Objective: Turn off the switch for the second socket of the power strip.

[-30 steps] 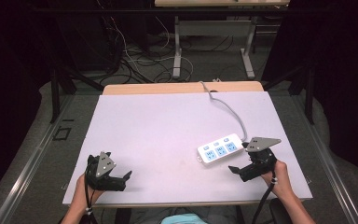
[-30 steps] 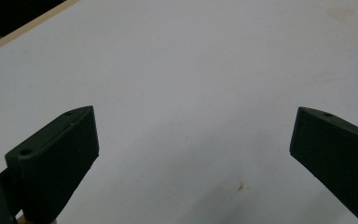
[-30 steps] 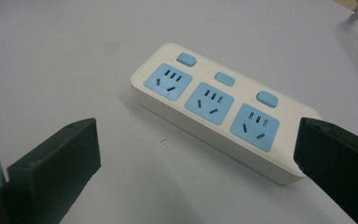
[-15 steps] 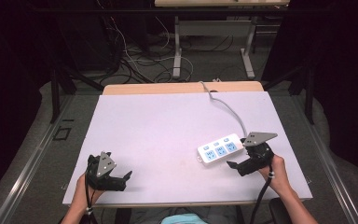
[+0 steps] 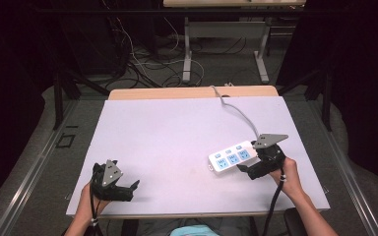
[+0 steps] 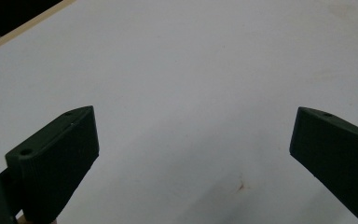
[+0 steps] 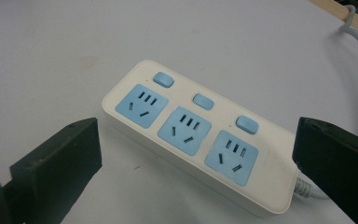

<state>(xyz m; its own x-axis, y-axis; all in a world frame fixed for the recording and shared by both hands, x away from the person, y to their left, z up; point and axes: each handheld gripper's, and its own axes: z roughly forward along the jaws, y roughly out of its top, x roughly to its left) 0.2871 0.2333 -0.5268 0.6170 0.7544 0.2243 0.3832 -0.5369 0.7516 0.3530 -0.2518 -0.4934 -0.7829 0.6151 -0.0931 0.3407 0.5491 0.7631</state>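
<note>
From above, the white power strip lies at the table's right, the right gripper just beside it, probably lining up a grab. The left gripper gapes wide over bare table, parked clear. The right gripper's view: jaws wide, straddling the strip's near edge, nothing held.

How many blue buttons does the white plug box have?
3. On the power strip, the blue buttons run in one row along its far edge, one above each socket: first, middle, and last, nearest the cord end. None look hidden.
</note>
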